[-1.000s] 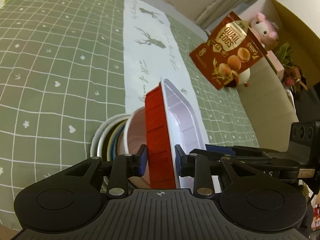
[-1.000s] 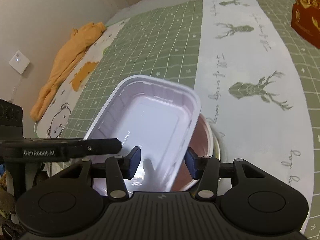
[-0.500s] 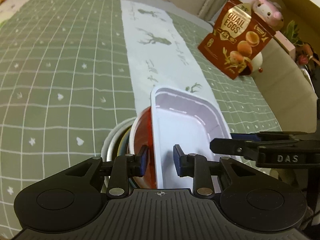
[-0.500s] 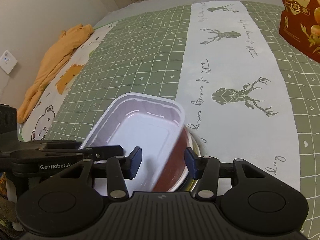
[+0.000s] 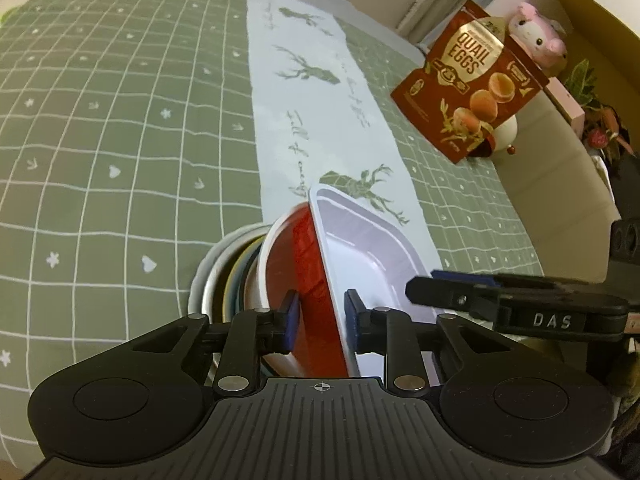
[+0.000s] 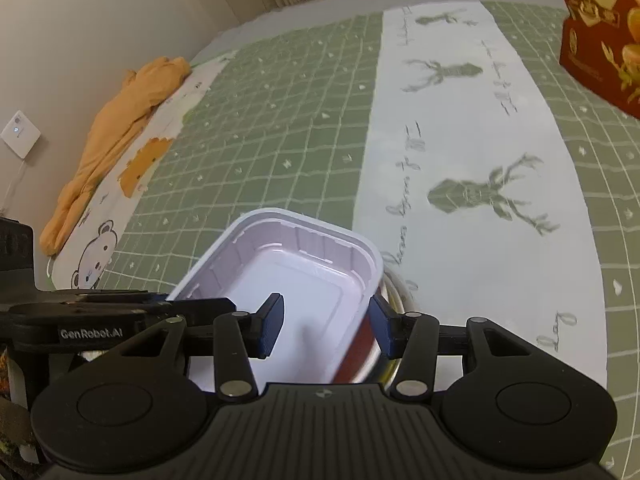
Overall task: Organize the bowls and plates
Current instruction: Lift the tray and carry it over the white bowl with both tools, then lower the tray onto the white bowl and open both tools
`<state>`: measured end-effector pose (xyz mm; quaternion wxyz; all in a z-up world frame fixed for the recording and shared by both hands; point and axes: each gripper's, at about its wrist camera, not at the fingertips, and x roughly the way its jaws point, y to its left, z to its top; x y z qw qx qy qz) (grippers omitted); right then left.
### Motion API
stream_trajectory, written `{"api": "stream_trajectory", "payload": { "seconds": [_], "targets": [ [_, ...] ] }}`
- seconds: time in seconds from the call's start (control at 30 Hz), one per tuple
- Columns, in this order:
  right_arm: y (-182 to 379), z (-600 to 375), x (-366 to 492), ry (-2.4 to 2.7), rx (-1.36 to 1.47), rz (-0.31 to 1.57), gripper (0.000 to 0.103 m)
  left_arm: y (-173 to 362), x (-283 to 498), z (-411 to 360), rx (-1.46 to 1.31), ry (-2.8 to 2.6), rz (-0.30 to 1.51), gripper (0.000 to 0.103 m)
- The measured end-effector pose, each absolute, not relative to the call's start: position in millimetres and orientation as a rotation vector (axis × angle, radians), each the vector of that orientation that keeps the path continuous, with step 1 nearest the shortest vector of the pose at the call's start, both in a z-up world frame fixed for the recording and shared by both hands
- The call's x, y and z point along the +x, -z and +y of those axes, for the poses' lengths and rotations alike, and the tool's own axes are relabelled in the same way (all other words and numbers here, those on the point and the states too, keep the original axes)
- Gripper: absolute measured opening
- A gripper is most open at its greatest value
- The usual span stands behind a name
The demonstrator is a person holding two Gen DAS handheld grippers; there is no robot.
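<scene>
A rectangular container, red outside and white inside (image 5: 360,256), rests tilted in a round white-rimmed bowl (image 5: 276,276) on top of a stack of plates and bowls (image 5: 216,276). My left gripper (image 5: 320,316) straddles the container's near wall with a small gap at each pad. My right gripper (image 6: 324,322) is open, its jaws spanning the container's near right side (image 6: 304,280) without touching it. The stack's metal rim (image 6: 394,284) peeks out at the right.
The stack sits on a green checked cloth with a white deer-print runner (image 5: 304,92). A red quail-eggs bag (image 5: 476,84) stands at the far right, with a plush toy (image 5: 540,36) behind it. An orange garment (image 6: 120,120) lies at the far left.
The container has tipped from nearly on edge down into the bowl. My left jaws have loosened from its wall. My right gripper has stayed open beside it.
</scene>
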<state>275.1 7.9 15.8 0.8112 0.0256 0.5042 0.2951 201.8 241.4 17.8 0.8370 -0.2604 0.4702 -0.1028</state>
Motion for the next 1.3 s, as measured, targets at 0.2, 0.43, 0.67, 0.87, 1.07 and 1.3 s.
{"api": "stream_trajectory", "payload": {
  "seconds": [0.2, 0.43, 0.67, 0.87, 1.07, 1.3],
  "targets": [
    [-24.0, 8.6, 271.5, -0.655, 0.08, 1.035, 0.048, -33.2, 197.9, 232.5, -0.491, 0.232, 0.936, 0.026],
    [-24.9, 14.4, 282.2, -0.643, 0.064, 1.002, 0.048, -23.0, 211.5, 234.2, -0.496, 0.206, 0.932, 0.026],
    [-10.3, 16.9, 288.6, -0.629, 0.066, 1.023, 0.048, -10.3, 210.1, 241.0, -0.515, 0.202, 0.938, 0.029],
    [-13.2, 13.2, 288.0, -0.619, 0.063, 1.0, 0.048, -29.2, 197.3, 246.9, -0.498, 0.174, 0.882, 0.029],
    [-22.4, 5.8, 269.6, -0.592, 0.038, 0.9, 0.048, -33.8, 183.7, 249.9, -0.499, 0.124, 0.859, 0.029],
    [-49.1, -13.8, 213.9, -0.554, 0.045, 0.683, 0.051, -67.1, 131.2, 238.9, -0.484, 0.053, 0.748, 0.029]
  ]
}}
